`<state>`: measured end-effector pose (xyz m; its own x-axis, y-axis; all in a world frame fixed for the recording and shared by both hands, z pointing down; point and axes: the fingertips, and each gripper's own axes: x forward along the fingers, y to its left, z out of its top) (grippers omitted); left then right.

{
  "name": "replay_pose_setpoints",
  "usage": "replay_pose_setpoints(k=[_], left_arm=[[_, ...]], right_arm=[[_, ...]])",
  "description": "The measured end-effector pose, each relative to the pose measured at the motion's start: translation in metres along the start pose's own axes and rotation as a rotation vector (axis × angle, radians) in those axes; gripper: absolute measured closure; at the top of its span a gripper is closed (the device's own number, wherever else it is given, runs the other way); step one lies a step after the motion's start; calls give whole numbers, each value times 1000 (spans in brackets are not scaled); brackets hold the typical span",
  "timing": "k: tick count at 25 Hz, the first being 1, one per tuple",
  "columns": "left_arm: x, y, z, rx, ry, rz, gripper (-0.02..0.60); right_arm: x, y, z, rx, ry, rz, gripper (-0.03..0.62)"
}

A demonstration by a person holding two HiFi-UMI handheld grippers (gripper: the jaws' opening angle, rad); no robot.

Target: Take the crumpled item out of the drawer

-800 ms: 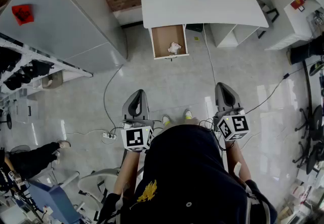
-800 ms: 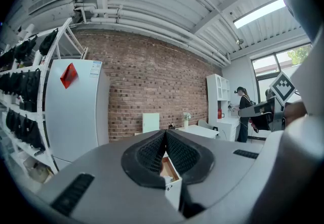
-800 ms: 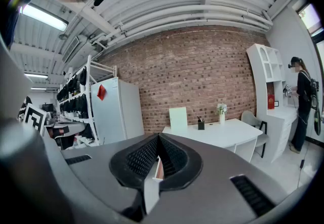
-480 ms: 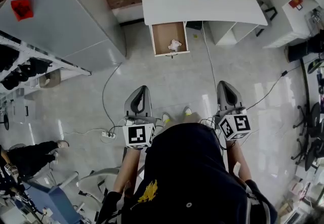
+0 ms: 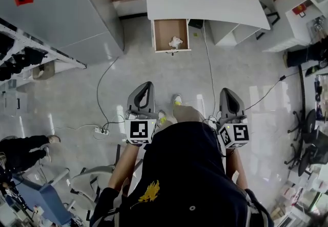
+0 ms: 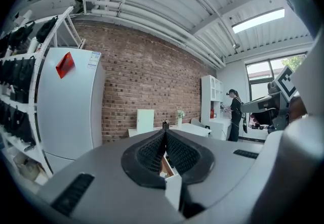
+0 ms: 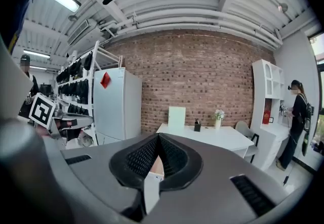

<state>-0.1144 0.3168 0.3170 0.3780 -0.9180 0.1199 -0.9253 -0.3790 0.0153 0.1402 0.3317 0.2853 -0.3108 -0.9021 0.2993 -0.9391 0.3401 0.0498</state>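
A white crumpled item [image 5: 176,42] lies in the open wooden drawer [image 5: 160,36] that sticks out from under the white desk [image 5: 205,3]. Both grippers are held low in front of the person, well short of the drawer. The left gripper [image 5: 145,89] is shut with nothing between its jaws, tips meeting [image 6: 164,129]. The right gripper [image 5: 228,93] is shut too, also empty [image 7: 158,137]. A slice of the drawer shows through each gripper's jaw gap in the gripper views.
A big white fridge [image 5: 61,5] stands left of the desk, with a rack of dark items [image 5: 20,59] beside it. Cables and a power strip [image 5: 98,130] lie on the grey floor. A white shelf unit [image 5: 302,11] and a person [image 7: 295,117] are at the right.
The person has stepped forward: desk and drawer sit slightly nearer and shifted in the head view. Both grippers keep their pose, still shut.
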Motion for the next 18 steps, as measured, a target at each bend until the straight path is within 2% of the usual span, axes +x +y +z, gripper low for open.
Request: replay_pose_setpoints(k=[3, 9, 14, 18], left_arm=[[5, 4, 1, 27, 7, -28, 565], [27, 13, -7, 22, 35, -15, 565], [72, 9, 2, 56, 39, -3, 565], [130, 18, 5, 55, 63, 12, 565]], right_arm=[[6, 6, -5, 13, 11, -3, 568], [31, 1, -21, 44, 36, 7, 568], [77, -26, -14, 53, 20, 40, 568], [133, -50, -14, 78, 23, 76, 568]])
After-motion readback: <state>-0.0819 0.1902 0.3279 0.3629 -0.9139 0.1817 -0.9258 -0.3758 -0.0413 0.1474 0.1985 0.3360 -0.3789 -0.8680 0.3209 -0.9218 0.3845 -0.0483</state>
